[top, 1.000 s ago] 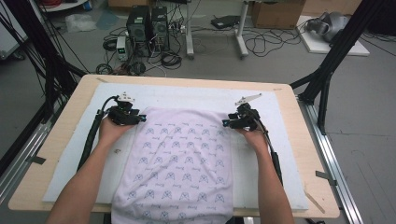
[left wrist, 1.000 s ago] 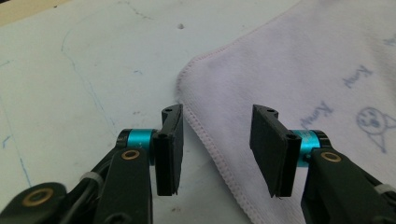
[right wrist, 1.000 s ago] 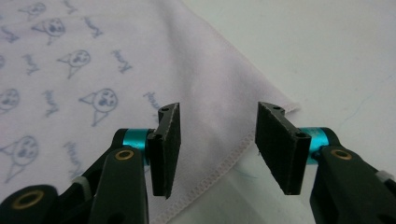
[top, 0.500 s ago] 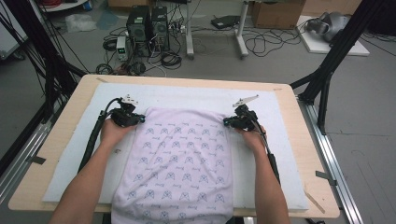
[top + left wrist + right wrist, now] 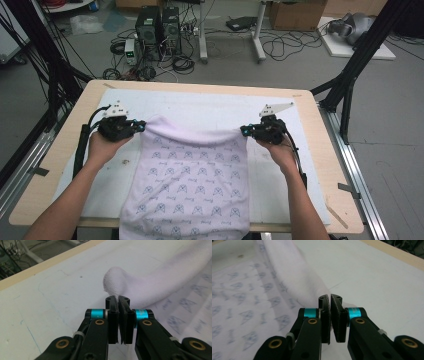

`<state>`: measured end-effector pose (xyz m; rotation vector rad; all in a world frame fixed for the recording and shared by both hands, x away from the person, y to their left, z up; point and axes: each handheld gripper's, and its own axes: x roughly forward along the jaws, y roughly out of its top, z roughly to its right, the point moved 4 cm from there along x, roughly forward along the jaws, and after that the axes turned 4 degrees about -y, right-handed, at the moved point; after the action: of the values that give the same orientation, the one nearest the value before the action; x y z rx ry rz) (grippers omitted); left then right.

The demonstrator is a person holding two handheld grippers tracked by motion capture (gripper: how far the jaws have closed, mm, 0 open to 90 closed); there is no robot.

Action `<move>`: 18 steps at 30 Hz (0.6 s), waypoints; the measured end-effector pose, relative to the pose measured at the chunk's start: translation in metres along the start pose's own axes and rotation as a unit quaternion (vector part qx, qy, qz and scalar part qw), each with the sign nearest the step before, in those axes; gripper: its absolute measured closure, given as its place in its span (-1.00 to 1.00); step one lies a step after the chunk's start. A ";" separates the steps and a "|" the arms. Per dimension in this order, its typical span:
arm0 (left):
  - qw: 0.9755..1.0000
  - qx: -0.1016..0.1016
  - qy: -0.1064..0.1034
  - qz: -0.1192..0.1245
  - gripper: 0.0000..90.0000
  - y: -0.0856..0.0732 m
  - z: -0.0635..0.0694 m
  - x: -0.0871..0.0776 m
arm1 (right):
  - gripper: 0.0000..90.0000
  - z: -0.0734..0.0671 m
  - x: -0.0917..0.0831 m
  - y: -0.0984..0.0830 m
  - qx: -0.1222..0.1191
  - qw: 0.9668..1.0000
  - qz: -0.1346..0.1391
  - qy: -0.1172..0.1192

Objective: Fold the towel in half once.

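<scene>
- Left gripper (image 5: 142, 126) sits at the left of the table (image 5: 60, 165), jaws pressed together and pinching the far left corner of the cloth (image 5: 195, 185); in the left gripper view (image 5: 118, 305) a small hump of white fabric bulges just past the tips, so the bite looks shallow but real
- Cloth: pale, printed with small blue figures, lying on the white mat (image 5: 210, 102) in the middle of the table; near edge hangs over the table's front; far edge is lifted off the mat and sags a little between the two grips
- Right gripper (image 5: 244, 131) sits at the right, jaws likewise closed on the far right corner; in the right gripper view (image 5: 330, 303) the fabric runs away from the tips in a raised fold
- Step in hand, as I judge it: raising the far edge to fold it toward the person
- To do it well: keep both hands level and moving together, so the edge stays straight; hold just enough tension to take out the sag without dragging the cloth across the mat; keep the pinch firm, since a shallow bite may slip; bring the corners down square on the near part
</scene>
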<state>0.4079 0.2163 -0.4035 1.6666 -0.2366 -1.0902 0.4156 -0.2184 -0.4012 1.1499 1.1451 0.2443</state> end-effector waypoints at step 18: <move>0.996 0.029 -0.076 -0.035 0.33 -0.091 0.082 -0.057 | 0.54 -0.085 -0.042 -0.072 0.006 0.997 -0.006 0.080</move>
<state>0.2827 0.2347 -0.4503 1.6545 -0.3125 -1.2766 0.3009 -0.2286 -0.4310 1.1492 1.2946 0.3249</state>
